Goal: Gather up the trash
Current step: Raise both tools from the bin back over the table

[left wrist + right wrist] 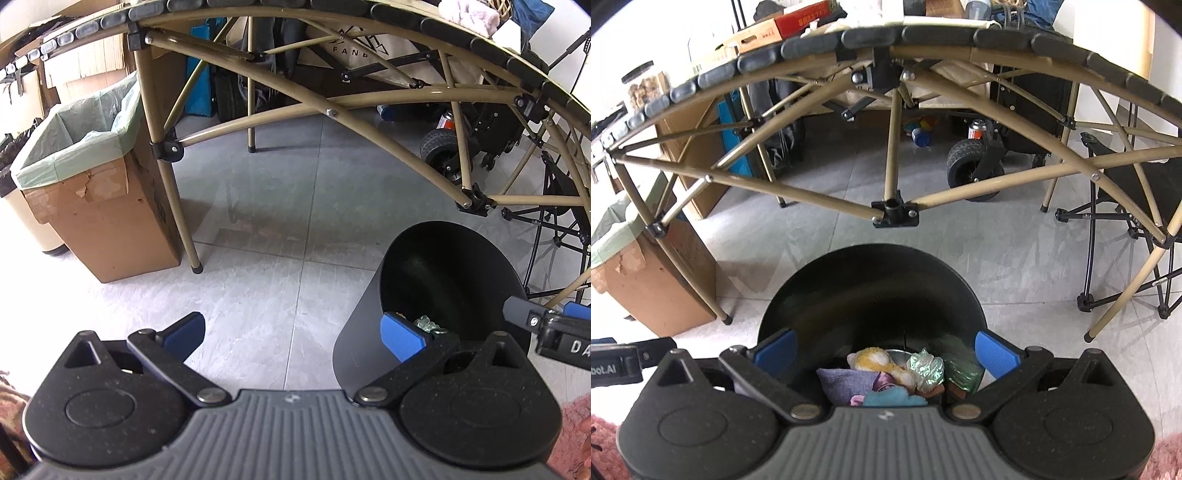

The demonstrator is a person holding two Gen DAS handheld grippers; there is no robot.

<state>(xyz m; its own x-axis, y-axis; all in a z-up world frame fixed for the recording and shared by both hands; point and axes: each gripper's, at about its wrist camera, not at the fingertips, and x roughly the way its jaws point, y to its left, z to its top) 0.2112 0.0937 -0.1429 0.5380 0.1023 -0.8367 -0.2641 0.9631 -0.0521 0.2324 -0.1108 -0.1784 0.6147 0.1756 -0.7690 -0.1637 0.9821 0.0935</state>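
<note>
Where the tan tubular frame of the folding table (827, 201) arches across both wrist views, the grey tiled floor (258, 229) beneath it carries every other element. At far left stands the brown cardboard box lined with a pale green plastic bag (92, 192), touching one table leg. Right of the open floor stands the black cylindrical plastic bin (436, 295), upright and well apart from the lined box.

Left gripper (291, 334): its blue-padded fingers are spread wide over bare tile, nothing between them — the right-hand pad overlaps the near rim of the black bin in this view; whether it touches cannot be told.

Right gripper (886, 349): its fingers likewise stand wide apart, one on either side of the bin's mouth as seen from above, and they grasp nothing.

Trash lies at the bottom of the bin: a crumpled lilac cloth-like piece (846, 384), a yellow-and-white crumpled scrap (873, 360), a shiny greenish crumpled wrapper (927, 369) and a small light-blue scrap (886, 399), all heaped together and touching.
</note>
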